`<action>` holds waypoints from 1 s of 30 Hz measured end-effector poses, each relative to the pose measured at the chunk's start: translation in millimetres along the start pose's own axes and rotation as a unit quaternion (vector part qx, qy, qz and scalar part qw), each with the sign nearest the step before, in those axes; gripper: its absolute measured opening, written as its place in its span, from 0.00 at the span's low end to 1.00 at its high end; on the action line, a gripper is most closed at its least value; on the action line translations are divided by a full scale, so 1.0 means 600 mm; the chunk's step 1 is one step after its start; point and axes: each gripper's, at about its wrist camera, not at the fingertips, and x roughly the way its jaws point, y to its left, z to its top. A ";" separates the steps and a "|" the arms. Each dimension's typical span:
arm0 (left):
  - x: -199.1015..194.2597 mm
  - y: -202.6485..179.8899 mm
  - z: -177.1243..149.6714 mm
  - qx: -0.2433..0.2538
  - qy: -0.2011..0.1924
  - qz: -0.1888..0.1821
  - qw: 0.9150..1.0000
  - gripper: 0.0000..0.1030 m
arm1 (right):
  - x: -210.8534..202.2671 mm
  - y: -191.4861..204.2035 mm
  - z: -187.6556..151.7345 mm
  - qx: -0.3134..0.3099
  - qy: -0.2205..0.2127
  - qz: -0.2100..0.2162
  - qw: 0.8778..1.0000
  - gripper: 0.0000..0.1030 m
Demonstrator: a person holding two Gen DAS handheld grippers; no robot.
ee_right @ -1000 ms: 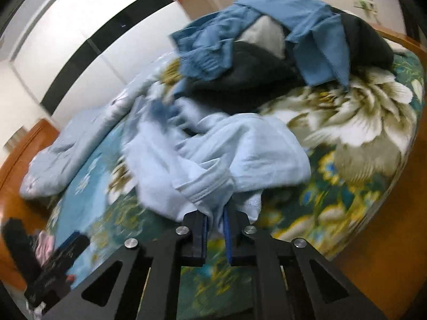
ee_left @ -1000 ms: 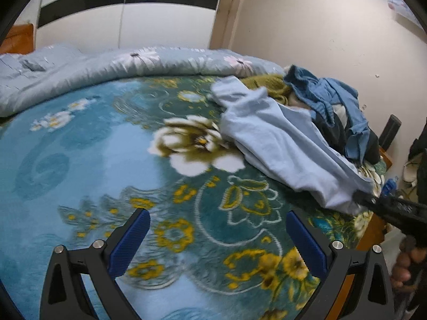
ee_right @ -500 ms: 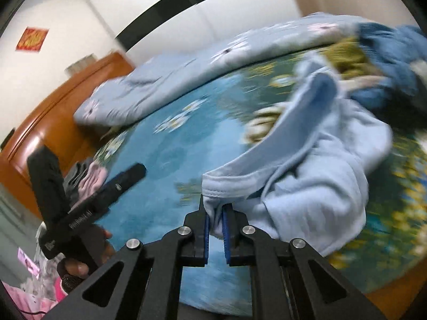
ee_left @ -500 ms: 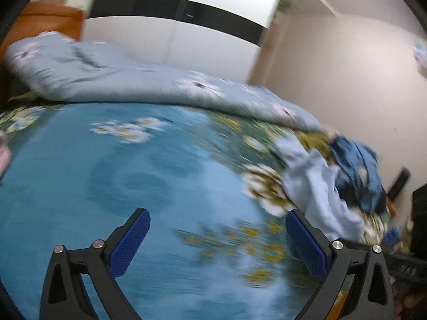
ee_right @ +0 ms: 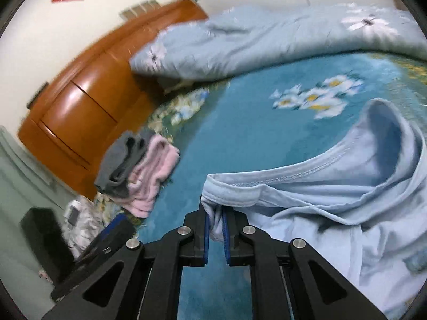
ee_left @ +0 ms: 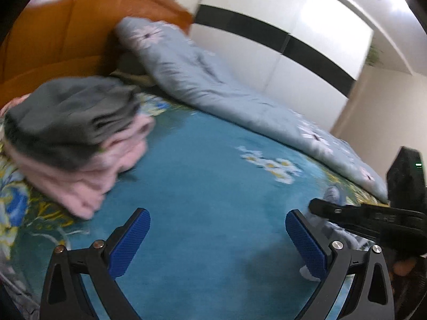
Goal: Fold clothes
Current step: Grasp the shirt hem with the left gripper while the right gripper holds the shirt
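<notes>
Left gripper point(ee_left: 217, 237): jaws wide apart, empty, over teal floral bedspread point(ee_left: 213, 186). Folded grey-and-pink stack point(ee_left: 74, 133) near headboard point(ee_left: 66, 32); pale blue quilt point(ee_left: 226, 93) along far edge.

A home bedroom: a bed with floral blanket point(ee_left: 213, 186), rumpled quilt point(ee_left: 213, 85), wooden headboard point(ee_left: 66, 26) and wardrobe point(ee_left: 280, 40).

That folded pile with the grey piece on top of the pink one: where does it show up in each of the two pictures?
Left wrist view: the folded pile fills the left side, close to the camera, on the blue floral bedspread below the wooden headboard.
Right wrist view: the pile sits left of centre, smaller and farther off.
Shared landmark: the wooden headboard, behind the pile in both views.
</notes>
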 end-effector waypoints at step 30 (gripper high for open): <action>0.178 -0.101 -0.072 0.000 0.164 -0.147 0.975 0.87 | -0.090 -0.288 0.124 0.078 0.010 -0.163 0.983 0.59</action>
